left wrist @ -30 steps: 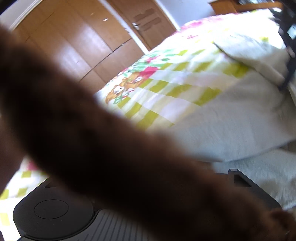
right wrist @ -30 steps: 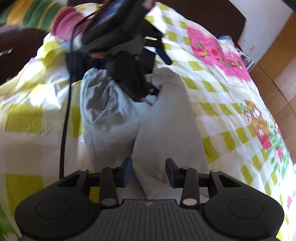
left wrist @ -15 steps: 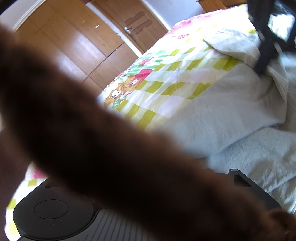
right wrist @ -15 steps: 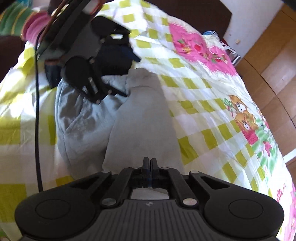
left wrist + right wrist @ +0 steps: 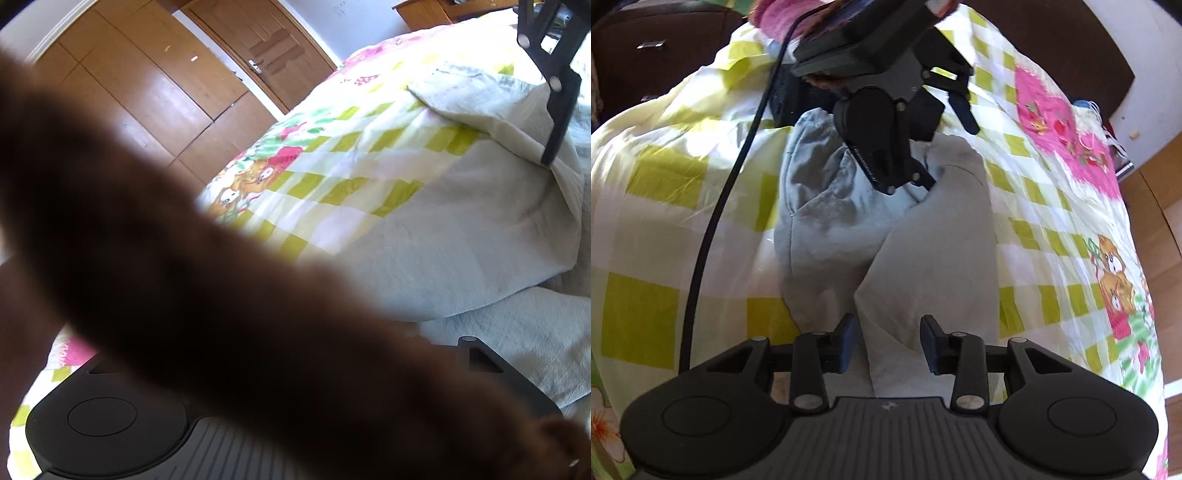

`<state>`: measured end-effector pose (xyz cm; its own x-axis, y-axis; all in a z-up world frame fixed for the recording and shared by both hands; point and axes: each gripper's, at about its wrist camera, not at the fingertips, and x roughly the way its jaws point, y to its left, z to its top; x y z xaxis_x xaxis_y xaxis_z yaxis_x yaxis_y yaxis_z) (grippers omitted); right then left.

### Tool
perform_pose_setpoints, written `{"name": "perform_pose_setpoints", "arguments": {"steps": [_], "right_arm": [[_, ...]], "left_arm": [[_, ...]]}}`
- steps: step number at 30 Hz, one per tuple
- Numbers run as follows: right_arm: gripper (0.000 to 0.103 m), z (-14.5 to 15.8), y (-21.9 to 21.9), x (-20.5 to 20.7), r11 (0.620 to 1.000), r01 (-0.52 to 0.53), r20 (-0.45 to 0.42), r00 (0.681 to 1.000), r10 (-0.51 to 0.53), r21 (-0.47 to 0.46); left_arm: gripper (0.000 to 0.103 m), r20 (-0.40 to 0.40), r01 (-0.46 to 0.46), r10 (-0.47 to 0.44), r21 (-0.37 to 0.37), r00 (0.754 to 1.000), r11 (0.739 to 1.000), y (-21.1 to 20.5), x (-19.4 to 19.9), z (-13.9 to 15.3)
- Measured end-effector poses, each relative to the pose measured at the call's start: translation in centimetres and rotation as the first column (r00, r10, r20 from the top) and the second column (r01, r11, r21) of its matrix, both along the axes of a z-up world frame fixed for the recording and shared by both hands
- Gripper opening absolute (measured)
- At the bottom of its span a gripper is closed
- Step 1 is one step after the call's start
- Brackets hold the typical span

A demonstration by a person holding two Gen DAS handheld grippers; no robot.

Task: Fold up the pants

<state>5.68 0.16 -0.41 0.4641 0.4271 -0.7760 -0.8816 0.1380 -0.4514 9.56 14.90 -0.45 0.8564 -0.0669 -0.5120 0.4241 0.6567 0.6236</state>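
Light grey pants (image 5: pixel 923 258) lie on the checked bedsheet (image 5: pixel 665 221), legs toward me in the right wrist view. My right gripper (image 5: pixel 888 332) is open just above one leg end, a pad on each side of the cloth. My left gripper (image 5: pixel 945 147) is at the far waist end; its fingers look spread, the lower one touching the bunched fabric. In the left wrist view a blurred brown sleeve (image 5: pixel 184 277) hides my left fingers. The pants (image 5: pixel 461 240) show to the right there, with a finger of the right gripper (image 5: pixel 557 110) pointing down onto them.
A black cable (image 5: pixel 724 206) runs from the left gripper across the sheet. Wooden wardrobe doors (image 5: pixel 147 92) and a door (image 5: pixel 266 48) stand beyond the bed. A dark headboard (image 5: pixel 1052 37) is at the far end, and the bed edge falls to a wooden floor (image 5: pixel 1160 229) on the right.
My right gripper was open a second ago, shut half a second ago, and is open again now. The left gripper has shifted over the waist end.
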Motion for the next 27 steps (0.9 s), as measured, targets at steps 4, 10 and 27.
{"name": "perform_pose_setpoints", "arguments": {"steps": [4, 10, 27], "right_arm": [[0.051, -1.6, 1.6, 1.0, 0.995, -0.030, 0.054, 0.998, 0.036, -0.099], [0.015, -0.9, 1.3, 1.7, 0.995, 0.042, 0.025, 0.999, -0.040, -0.095], [0.015, 8.4, -4.1, 3.6, 0.911, 0.344, -0.038, 0.938, -0.345, 0.228]], "left_arm": [[0.077, -0.003, 0.018, -0.018, 0.001, 1.000, 1.000, 0.0, -0.2, 0.2], [0.078, 0.007, 0.009, -0.009, 0.003, 1.000, 1.000, 0.6, -0.8, 0.3], [0.056, 0.010, 0.014, -0.016, 0.165, 1.000, 0.986, -1.2, 1.6, -2.8]]}}
